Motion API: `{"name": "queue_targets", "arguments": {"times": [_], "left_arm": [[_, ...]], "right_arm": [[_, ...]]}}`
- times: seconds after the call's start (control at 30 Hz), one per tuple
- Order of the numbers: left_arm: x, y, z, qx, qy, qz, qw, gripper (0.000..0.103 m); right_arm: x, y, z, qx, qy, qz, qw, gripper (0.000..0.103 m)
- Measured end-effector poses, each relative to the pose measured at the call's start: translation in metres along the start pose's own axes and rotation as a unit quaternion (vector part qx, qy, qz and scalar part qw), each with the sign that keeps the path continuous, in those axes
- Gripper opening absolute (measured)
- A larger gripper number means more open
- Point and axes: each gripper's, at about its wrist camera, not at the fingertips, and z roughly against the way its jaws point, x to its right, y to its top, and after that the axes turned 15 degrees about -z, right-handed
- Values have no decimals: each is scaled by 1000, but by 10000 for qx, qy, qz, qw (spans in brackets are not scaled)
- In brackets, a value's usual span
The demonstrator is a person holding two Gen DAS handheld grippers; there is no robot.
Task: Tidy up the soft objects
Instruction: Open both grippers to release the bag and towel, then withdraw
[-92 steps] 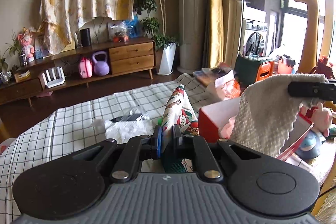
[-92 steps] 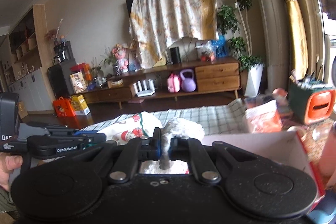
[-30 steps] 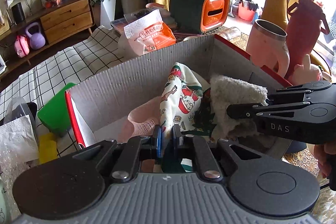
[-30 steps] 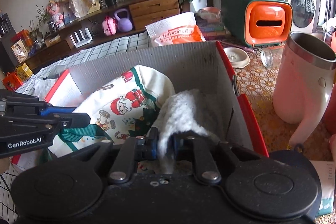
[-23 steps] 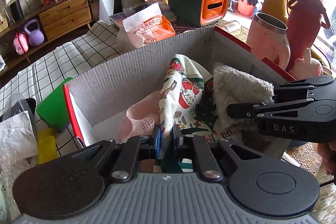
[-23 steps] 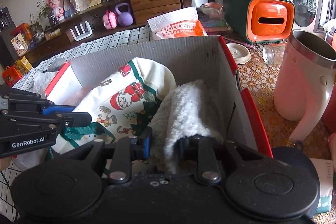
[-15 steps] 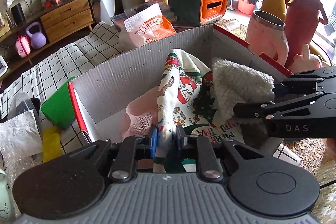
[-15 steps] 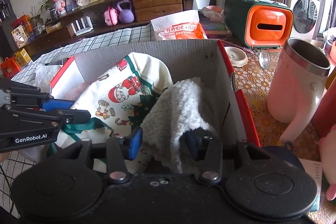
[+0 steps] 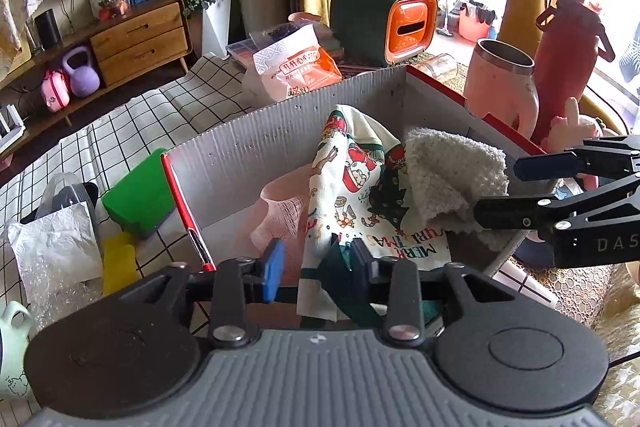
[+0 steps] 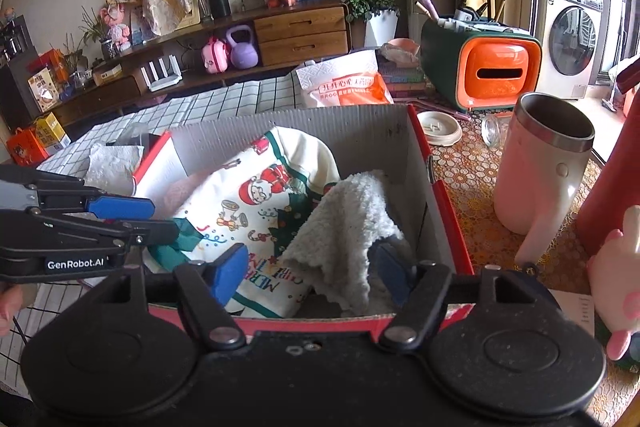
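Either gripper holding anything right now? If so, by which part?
Nothing held. Left gripper and right gripper both have jaws open; the Christmas-print cloth and fluffy white towel lie loose in the red cardboard box.

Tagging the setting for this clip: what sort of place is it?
Most likely a home living room: a wooden sideboard, a potted plant and a washing machine behind a cluttered table.

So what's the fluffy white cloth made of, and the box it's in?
The fluffy white cloth looks like plush fleece or terry: nubbly, matte pile that slumps in soft folds. The box looks like corrugated cardboard: fine ribs line its grey inner wall, with a red outer face.
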Motion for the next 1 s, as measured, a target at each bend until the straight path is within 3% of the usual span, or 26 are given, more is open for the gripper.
{"name": "queue_targets", "arguments": {"times": [0.07,0.47,0.67,0.83,1.0], "left_arm": [[-2,-2,7,80,1,92,9999,64],[-9,-18,57,491,138,261,9984,70],[-13,-32,84,663,213,351,9970,83],[-24,-50,105,778,241,552,9951,84],[-39,-73,124,865,322,813,9924,96]], "right_arm": [[-4,-2,7,48,52,-34,10000,74],[-29,-13,46,386,434,-46,9983,90],[-49,-20,64,581,761,17,9954,103],[-69,-26,71,647,881,121,9939,103],[-86,-30,70,603,1014,167,9929,103]]}}
